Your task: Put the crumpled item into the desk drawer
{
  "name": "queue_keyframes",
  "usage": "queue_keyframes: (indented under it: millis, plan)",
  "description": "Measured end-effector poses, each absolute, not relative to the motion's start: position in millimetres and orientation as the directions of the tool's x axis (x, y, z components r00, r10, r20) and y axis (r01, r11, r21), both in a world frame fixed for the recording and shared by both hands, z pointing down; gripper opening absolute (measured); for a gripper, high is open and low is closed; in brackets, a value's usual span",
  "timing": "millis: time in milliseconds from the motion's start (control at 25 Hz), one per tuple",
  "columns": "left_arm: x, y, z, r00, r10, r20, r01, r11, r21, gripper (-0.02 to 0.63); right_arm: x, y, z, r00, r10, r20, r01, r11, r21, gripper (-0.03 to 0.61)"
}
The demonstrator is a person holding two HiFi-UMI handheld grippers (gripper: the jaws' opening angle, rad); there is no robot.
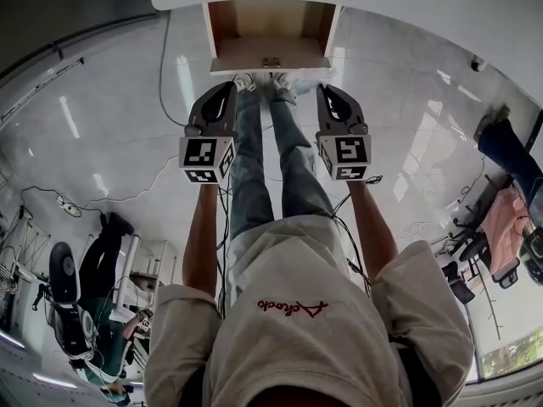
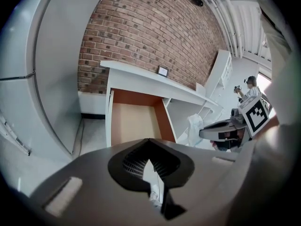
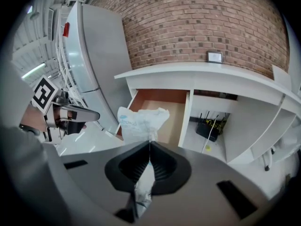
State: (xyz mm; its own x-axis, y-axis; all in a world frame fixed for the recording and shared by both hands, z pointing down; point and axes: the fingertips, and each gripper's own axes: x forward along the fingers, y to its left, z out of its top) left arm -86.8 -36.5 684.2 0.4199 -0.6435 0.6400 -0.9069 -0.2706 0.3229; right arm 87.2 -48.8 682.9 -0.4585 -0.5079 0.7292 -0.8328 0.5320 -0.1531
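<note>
The desk drawer [image 1: 270,60] stands pulled open under the white desk top, and its brown inside [image 3: 175,108] is bare. My right gripper [image 3: 150,142] is shut on the crumpled item [image 3: 140,121], a white plastic wrapper that sticks up past the jaw tips, in front of the drawer. From the left gripper view the wrapper [image 2: 195,125] hangs at the right gripper [image 2: 221,129], to the right of the drawer [image 2: 134,121]. My left gripper [image 2: 149,140] has its jaw tips together and holds nothing. Both grippers [image 1: 231,87] [image 1: 325,91] point at the drawer from just short of it.
A tall grey cabinet [image 3: 99,65] stands left of the desk. A router with cables [image 3: 209,128] sits in the open bay right of the drawer. A small frame [image 3: 214,56] stands on the desk top. Cables [image 1: 127,197] cross the floor; another person [image 1: 102,312] sits behind at the left.
</note>
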Motion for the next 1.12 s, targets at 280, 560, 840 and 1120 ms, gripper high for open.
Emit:
queue_keyframes:
  millis: [280, 560, 840, 1120]
  plan:
    - [-87, -41, 698, 0.439, -0.660, 0.610, -0.897, -0.286, 0.336, 0.009, 62, -65, 688, -0.501, -0.506, 0.702, -0.799, 0.582, -0.151, 0.012]
    - [-90, -39, 713, 0.437, -0.668, 0.603, -0.897, -0.273, 0.347, 0.009, 36, -114, 696, -0.533, -0.517, 0.670, -0.736, 0.673, -0.066, 0.012]
    - [-85, -33, 708, 0.434, -0.681, 0.589, -0.897, -0.269, 0.351, 0.009, 14, -145, 712, -0.483, -0.471, 0.739, -0.521, 0.832, 0.190, 0.013]
    - [-83, -36, 712, 0.440, -0.686, 0.580, -0.891, -0.254, 0.376, 0.009, -14, -175, 753, -0.339, -0.440, 0.832, -0.203, 0.897, 0.392, 0.014]
